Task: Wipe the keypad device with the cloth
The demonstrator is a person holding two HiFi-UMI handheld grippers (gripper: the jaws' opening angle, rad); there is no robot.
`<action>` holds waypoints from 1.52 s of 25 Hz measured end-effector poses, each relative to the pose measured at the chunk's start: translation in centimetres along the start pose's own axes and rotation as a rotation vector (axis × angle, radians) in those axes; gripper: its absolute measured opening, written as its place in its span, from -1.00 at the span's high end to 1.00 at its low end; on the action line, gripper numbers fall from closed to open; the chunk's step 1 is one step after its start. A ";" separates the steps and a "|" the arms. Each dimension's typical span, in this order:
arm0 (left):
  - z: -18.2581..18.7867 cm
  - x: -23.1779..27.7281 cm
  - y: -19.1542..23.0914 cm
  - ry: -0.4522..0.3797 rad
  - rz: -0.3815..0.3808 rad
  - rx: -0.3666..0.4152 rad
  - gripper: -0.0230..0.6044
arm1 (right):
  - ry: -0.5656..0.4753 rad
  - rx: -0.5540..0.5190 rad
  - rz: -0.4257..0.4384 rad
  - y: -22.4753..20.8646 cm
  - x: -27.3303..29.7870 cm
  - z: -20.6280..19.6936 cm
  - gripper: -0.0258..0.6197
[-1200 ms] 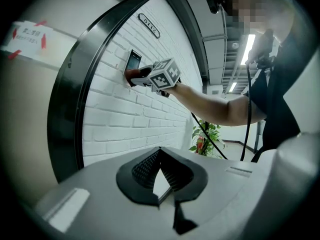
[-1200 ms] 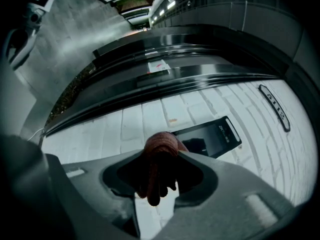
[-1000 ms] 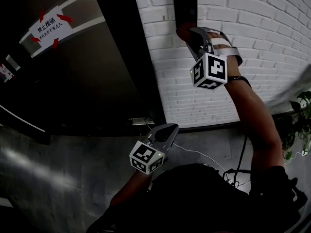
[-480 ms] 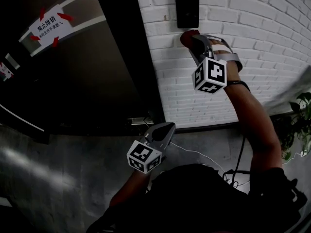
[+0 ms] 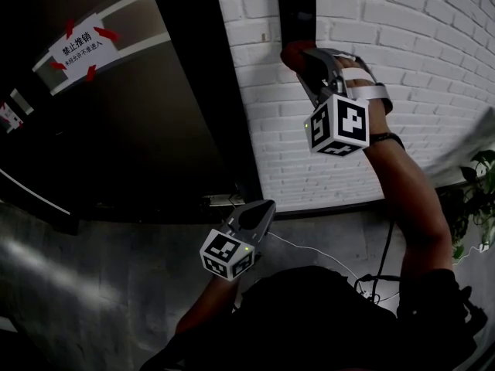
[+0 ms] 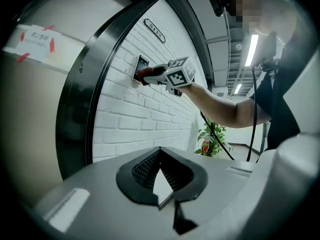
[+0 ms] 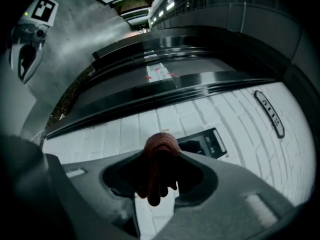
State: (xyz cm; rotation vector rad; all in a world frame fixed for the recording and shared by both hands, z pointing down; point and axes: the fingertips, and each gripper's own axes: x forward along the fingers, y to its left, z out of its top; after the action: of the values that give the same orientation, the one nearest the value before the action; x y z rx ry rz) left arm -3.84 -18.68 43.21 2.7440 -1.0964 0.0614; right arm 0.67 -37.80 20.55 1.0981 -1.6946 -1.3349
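The black keypad device (image 5: 297,14) hangs on the white brick wall (image 5: 402,68); it also shows as the keypad device (image 7: 206,143) and the keypad device (image 6: 141,65). My right gripper (image 5: 300,59) is shut on a dark red cloth (image 5: 294,54), and the cloth meets the device's lower edge. In the right gripper view the cloth (image 7: 159,171) bulges out between the jaws, just left of the device. My left gripper (image 5: 265,209) hangs low near the door frame with its jaws together and nothing in them; its own view shows the gripper (image 6: 161,176) the same way.
A dark door (image 5: 124,114) with a white notice (image 5: 81,43) stands left of the brick wall. A potted plant (image 5: 473,199) sits at the right by the wall's foot. Cables (image 5: 325,253) lie on the grey floor.
The right gripper dropped below the keypad with the cloth, then rose again to its lower edge. The left gripper sank slightly.
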 end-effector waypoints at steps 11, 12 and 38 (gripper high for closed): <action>-0.5 0.2 -0.8 -0.016 -0.007 0.010 0.88 | 0.003 -0.025 -0.171 -11.0 0.6 1.4 0.47; -0.5 0.2 -0.8 -0.016 -0.007 0.009 0.87 | 0.005 -0.032 -0.173 -11.4 0.8 1.5 0.47; -0.4 0.2 -0.1 -0.018 0.005 0.005 0.88 | 0.016 -0.019 -0.113 -8.3 2.7 0.4 0.48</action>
State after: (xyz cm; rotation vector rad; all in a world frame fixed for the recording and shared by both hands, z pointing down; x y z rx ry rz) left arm -3.61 -18.68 43.57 2.7518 -1.1092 0.0410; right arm 0.85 -41.06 12.47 1.2061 -1.6254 -1.4056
